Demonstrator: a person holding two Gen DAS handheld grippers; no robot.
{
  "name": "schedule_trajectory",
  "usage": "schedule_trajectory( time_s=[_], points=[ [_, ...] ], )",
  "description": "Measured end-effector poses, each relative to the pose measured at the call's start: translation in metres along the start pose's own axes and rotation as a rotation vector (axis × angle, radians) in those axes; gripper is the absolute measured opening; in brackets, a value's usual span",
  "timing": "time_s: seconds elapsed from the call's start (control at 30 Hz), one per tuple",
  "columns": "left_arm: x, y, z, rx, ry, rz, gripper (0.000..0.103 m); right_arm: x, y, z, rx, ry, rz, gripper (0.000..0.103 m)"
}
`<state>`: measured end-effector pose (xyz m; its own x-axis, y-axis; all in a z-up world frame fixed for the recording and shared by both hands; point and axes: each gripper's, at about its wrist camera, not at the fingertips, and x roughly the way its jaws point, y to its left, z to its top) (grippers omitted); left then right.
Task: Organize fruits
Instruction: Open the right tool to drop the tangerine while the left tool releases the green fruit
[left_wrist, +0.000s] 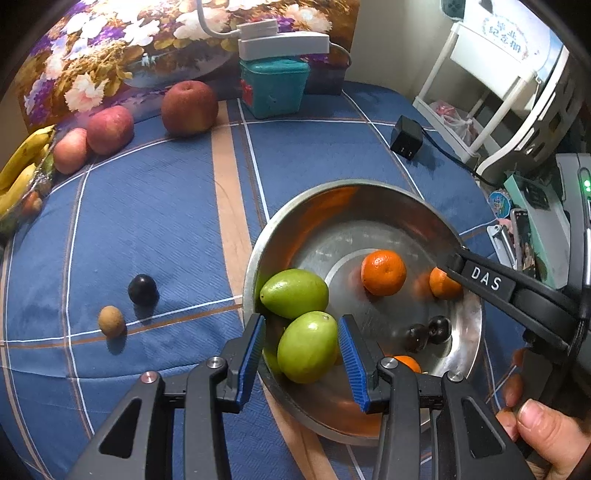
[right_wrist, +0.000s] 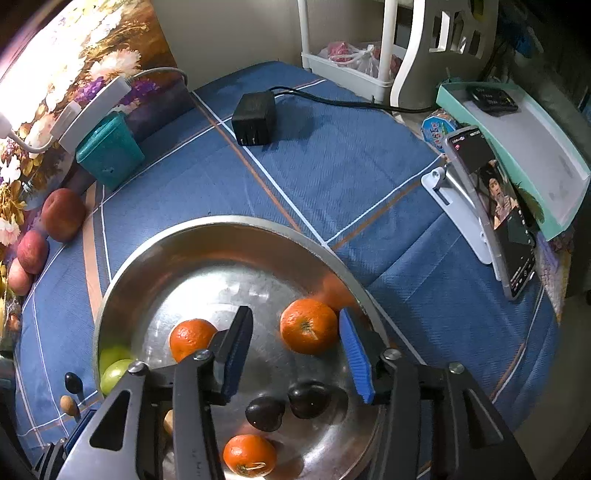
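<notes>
Tangerine (right_wrist: 308, 326) loose between right fingers (right_wrist: 352, 356), untouched

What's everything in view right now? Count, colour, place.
metal bowl: 1, silver, on blue cloth
green fruits: 2, green, in bowl
tangerines: 3, orange, in bowl
dark fruits: 3, near-black, two in bowl, one on cloth
brown fruit: 1, tan, beside loose dark one
apples: 3, red, cloth's far left
bananas: bunch, yellow, left edge
teal box: 1, teal, back, under white power strip
charger: 1, black, on cloth
phone: 1, dark, white stand, right
left hand-held gripper: 1, open around green fruit
right hand-held gripper: 1, open around tangerine
</notes>
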<state>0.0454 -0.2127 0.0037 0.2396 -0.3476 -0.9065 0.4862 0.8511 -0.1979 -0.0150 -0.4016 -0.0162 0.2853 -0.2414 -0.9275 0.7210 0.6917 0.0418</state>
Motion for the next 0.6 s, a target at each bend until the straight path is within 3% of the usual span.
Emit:
schedule_trajectory(
  time_s=[0.4,0.6],
  points=[
    [-0.009,0.028,0.005,-0.080,-0.026,0.005,0.046,-0.019,0.021,-0.007,-0.083,-0.040,-0.020,0.052],
    [-0.015,0.053,0.006,-0.137,-0.051,0.042,0.048,-0.022,0.037,-0.013,-0.120,-0.027,0.016,0.052]
  ],
)
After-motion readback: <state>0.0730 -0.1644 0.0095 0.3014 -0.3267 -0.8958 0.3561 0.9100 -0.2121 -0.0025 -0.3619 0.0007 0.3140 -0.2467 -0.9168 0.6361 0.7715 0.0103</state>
